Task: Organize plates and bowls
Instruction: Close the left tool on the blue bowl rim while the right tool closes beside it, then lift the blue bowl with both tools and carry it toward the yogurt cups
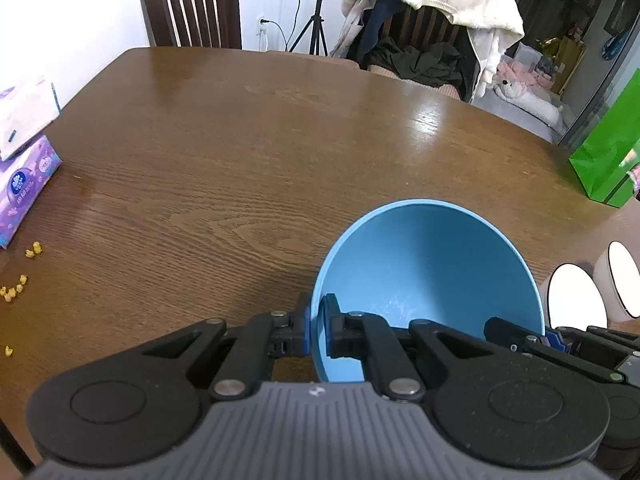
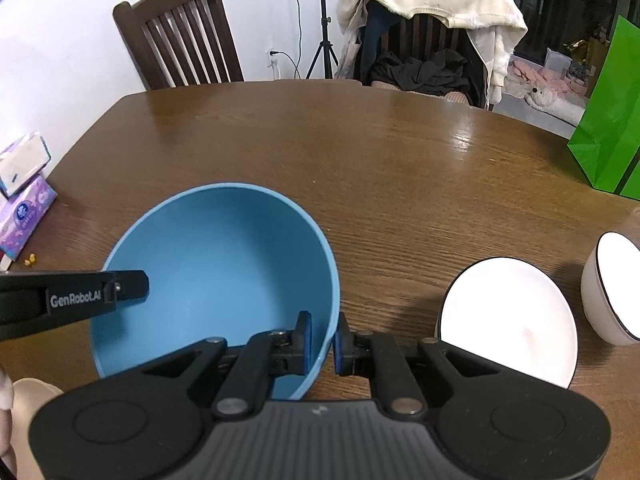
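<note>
A blue bowl (image 1: 432, 264) hangs a little above the brown table (image 1: 248, 152), gripped from both sides. My left gripper (image 1: 319, 330) is shut on its left rim, one pad inside and one outside. On the opposite rim my right gripper (image 2: 323, 340) is shut the same way around the blue bowl (image 2: 216, 264). The left gripper's finger (image 2: 92, 294) reaches into the right wrist view from the left. Two white bowls with dark rims (image 2: 508, 320) (image 2: 612, 288) stand on the table to the right, the nearer one also seen in the left wrist view as a white bowl (image 1: 576, 296).
Tissue packs (image 1: 24, 168) lie stacked at the table's left edge, with several yellow crumbs (image 1: 24, 268) near them. A green bag (image 2: 608, 120) stands at the far right. Two chairs, one a dark slatted chair (image 2: 176, 36), stand behind the table, the other draped with clothes.
</note>
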### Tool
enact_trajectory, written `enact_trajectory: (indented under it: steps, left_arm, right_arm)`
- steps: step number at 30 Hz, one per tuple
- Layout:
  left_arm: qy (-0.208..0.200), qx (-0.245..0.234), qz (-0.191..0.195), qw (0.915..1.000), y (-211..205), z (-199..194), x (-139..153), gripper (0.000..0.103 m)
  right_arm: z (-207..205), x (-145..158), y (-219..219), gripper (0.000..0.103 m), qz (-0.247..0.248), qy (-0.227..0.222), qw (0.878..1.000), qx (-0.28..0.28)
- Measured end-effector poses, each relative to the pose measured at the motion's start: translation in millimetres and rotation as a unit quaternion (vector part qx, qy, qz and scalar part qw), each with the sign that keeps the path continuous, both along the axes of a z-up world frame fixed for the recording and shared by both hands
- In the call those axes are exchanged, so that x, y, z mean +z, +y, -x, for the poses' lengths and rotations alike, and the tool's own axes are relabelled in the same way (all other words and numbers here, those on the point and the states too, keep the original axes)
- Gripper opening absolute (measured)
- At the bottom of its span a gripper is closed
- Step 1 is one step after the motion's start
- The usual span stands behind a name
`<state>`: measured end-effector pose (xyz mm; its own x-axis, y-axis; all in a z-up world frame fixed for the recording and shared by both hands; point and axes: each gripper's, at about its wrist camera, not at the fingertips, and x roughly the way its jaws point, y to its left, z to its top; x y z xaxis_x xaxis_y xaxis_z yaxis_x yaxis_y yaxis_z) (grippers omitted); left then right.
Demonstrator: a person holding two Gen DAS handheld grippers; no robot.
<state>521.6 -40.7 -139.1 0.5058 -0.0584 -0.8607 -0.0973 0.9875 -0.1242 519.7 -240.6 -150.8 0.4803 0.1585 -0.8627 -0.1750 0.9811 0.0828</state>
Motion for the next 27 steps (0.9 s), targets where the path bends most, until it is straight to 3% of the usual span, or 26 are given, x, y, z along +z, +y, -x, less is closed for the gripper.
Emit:
enact_trajectory:
  steps: [27]
  left_arm:
    - [-0.043, -0.039, 0.009, 0.9983, -4.2, 62.6, 46.4, 0.007]
  right_arm:
    - [60.4, 46.9, -8.2, 0.01, -0.009, -0.035, 0.999, -0.035]
